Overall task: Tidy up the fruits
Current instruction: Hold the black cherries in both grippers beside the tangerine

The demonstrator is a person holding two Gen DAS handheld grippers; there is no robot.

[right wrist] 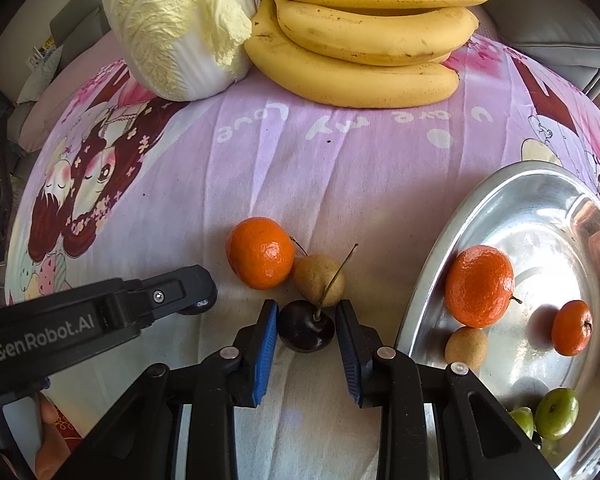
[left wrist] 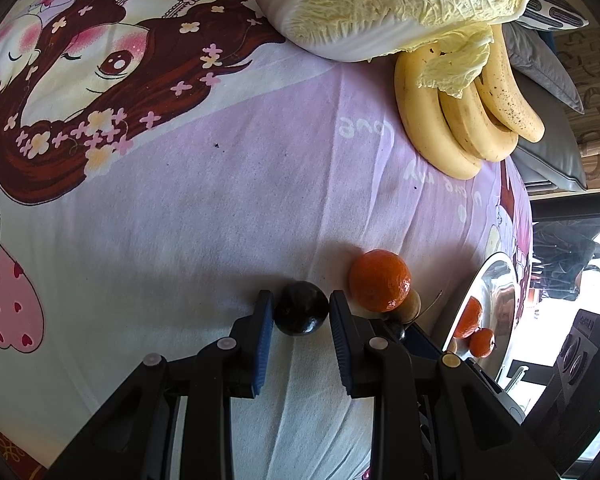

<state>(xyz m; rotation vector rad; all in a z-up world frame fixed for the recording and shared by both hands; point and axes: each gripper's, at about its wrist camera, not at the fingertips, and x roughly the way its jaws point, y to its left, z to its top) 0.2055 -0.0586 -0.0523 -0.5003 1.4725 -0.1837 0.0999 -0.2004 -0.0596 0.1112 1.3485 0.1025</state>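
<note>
My left gripper [left wrist: 301,312] is shut on a dark cherry [left wrist: 301,314] that rests on the pink printed cloth [left wrist: 220,200]. My right gripper [right wrist: 306,330] is shut on a second dark cherry [right wrist: 306,330], whose stem points up and away. Just beyond the right gripper lie a brown round fruit [right wrist: 318,280] and a mandarin [right wrist: 260,254], touching each other. The left wrist view shows the same mandarin [left wrist: 380,280] right of the left gripper's fingers. The left gripper [right wrist: 204,296] enters the right wrist view side-on from the left; its cherry is hidden there.
A steel plate [right wrist: 540,208] at the right holds two mandarins [right wrist: 480,286], a brown fruit [right wrist: 466,346] and green fruits [right wrist: 556,412]. Bananas [right wrist: 360,40] and a napa cabbage [right wrist: 172,28] lie at the far edge. Grey cushions sit behind them.
</note>
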